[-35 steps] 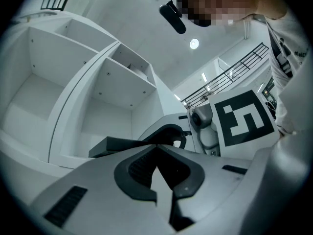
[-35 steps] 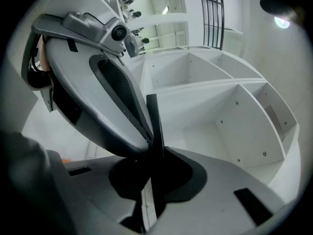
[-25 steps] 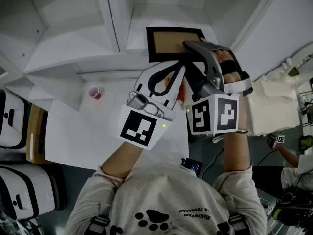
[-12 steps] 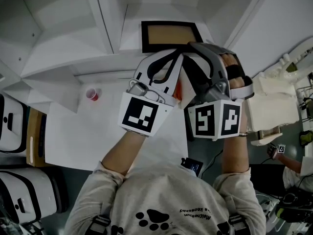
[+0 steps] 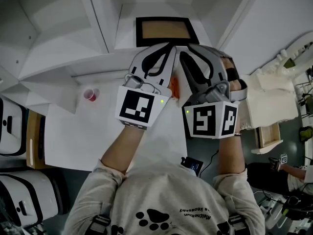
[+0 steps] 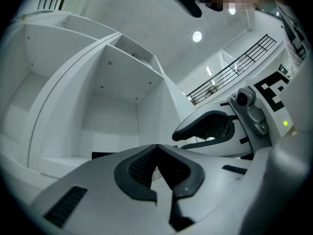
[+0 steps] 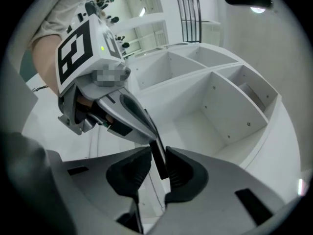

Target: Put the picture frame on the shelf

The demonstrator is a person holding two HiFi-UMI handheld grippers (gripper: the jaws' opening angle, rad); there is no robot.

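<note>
The picture frame (image 5: 164,31), black with a tan inside, sits square in the white shelf (image 5: 73,58) compartment straight ahead. Both grippers are side by side just below its near edge. My left gripper (image 5: 170,47) has its tips together with nothing seen between them (image 6: 156,148); a dark strip of the frame (image 6: 105,154) shows beyond it. My right gripper (image 5: 185,50) has just been closing. The frame's thin dark edge (image 7: 157,155) runs between its jaws (image 7: 155,164), against one pad, with a sliver of gap at the other. The left gripper's tip (image 7: 148,130) touches that edge.
A small red cup (image 5: 90,94) stands on the white table (image 5: 88,136) to the left. White cases (image 5: 14,121) and a wooden board (image 5: 35,131) lie off the table's left side. A cream foam block (image 5: 271,106) sits at the right. Shelf dividers (image 5: 98,18) flank the compartment.
The frame was tilted and nearer; now it sits deeper in the compartment and straight. Both grippers have shifted slightly left and forward with it.
</note>
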